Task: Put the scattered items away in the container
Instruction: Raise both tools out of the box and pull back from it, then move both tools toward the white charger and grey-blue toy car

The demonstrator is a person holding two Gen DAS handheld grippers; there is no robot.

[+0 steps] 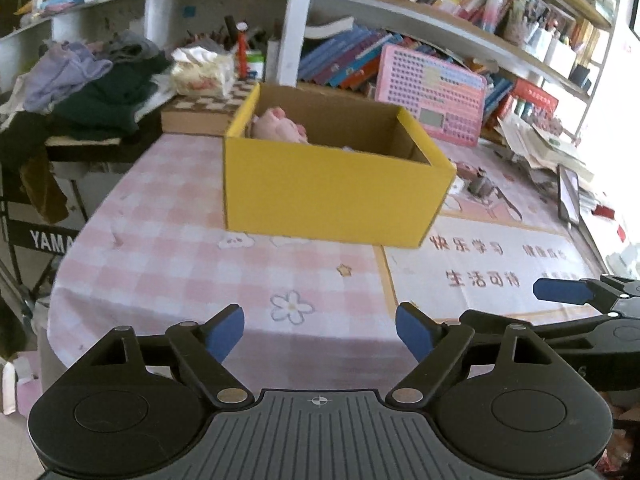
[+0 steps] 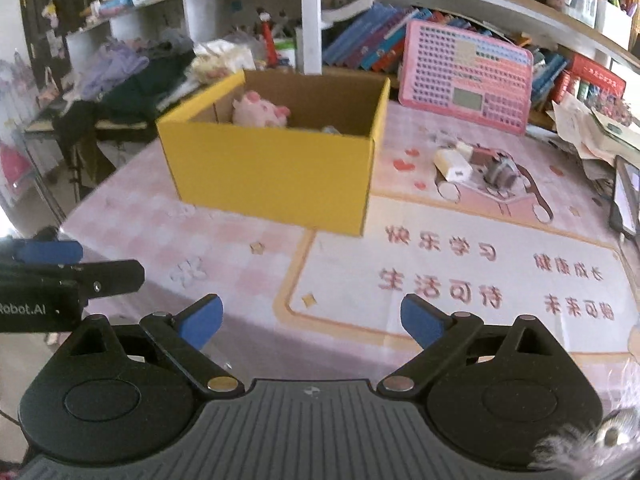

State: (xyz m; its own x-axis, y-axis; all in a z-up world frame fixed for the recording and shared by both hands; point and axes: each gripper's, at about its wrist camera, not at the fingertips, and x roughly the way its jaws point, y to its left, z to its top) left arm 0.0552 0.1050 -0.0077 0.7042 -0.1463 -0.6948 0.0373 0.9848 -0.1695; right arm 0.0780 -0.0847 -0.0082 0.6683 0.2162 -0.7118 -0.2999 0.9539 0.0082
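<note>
An open yellow cardboard box [image 1: 332, 196] [image 2: 272, 172] stands on the pink checked tablecloth, and a pink plush toy [image 1: 280, 124] [image 2: 260, 110] lies inside at its far left. To the right of the box lie a white charger block [image 2: 452, 166] and a small grey and brown item [image 2: 498, 172]. My left gripper [image 1: 320, 332] is open and empty over the table's near edge, short of the box. My right gripper [image 2: 312, 320] is open and empty beside it, over the printed mat. Each shows at the edge of the other's view as a blue pad [image 1: 560, 291] [image 2: 48, 252].
A pink button board [image 2: 468, 76] leans on the bookshelf behind the box. Clothes [image 1: 100, 80] are heaped at the back left, papers [image 2: 592, 128] at the back right. A phone [image 2: 626, 200] lies at the right edge. Something grey and furry [image 2: 580, 444] sits at the right wrist view's bottom corner.
</note>
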